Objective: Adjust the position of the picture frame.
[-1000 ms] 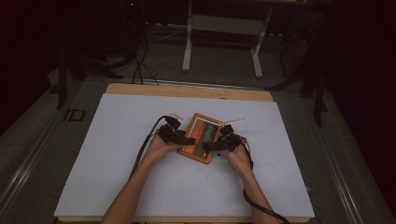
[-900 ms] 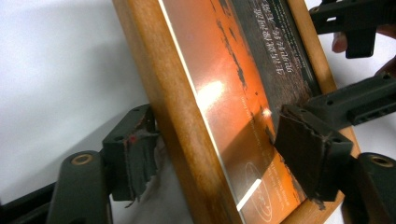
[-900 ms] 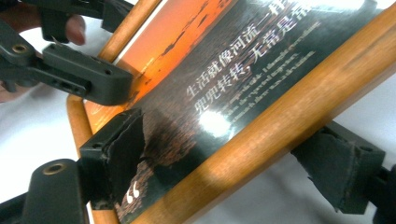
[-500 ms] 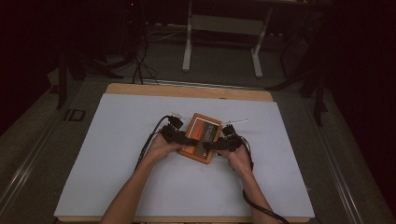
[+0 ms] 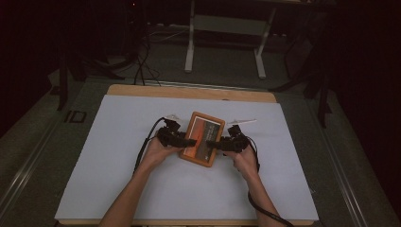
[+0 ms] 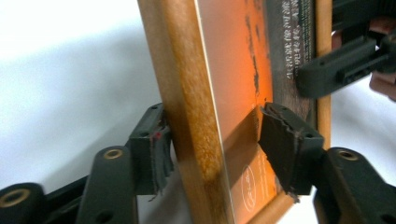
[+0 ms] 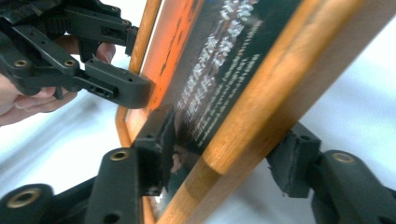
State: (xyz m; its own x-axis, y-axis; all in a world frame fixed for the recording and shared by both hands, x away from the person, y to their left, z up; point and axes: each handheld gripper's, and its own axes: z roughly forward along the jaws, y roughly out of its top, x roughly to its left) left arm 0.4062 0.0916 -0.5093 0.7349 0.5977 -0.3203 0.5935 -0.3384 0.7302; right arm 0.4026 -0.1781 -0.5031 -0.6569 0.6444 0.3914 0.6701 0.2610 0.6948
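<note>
A: Where is the frame (image 5: 203, 138)?

B: Middle of the white sheet (image 5: 108, 156) on the table (image 5: 189, 91), tilted, its far corner toward the table's far edge. Wooden border, orange and dark print under glass.

A: Left gripper (image 5: 185, 141)?

B: At the frame's left edge. In the left gripper view (image 6: 212, 140) the wooden border and glass stand between the jaws; one pad (image 6: 156, 149) lies against the back of the border, the other (image 6: 280, 144) on the front face. The jaws have just been closing, and they now clamp the frame.

A: Right gripper (image 5: 212, 144)?

B: At the right edge. In the right gripper view (image 7: 224, 156) one pad (image 7: 159, 140) bears on the printed face, the other (image 7: 292, 161) on the back of the border. These jaws too have just been closing; clamped on the frame.

A: Change from a second ago?

B: Then both grippers lay over the frame from above, and it sat flat. Now they grip it from either side and its edge stands raised between the pads. The left hand (image 5: 158, 150) has shifted slightly; the right hand (image 5: 243, 158) is about where it was
</note>
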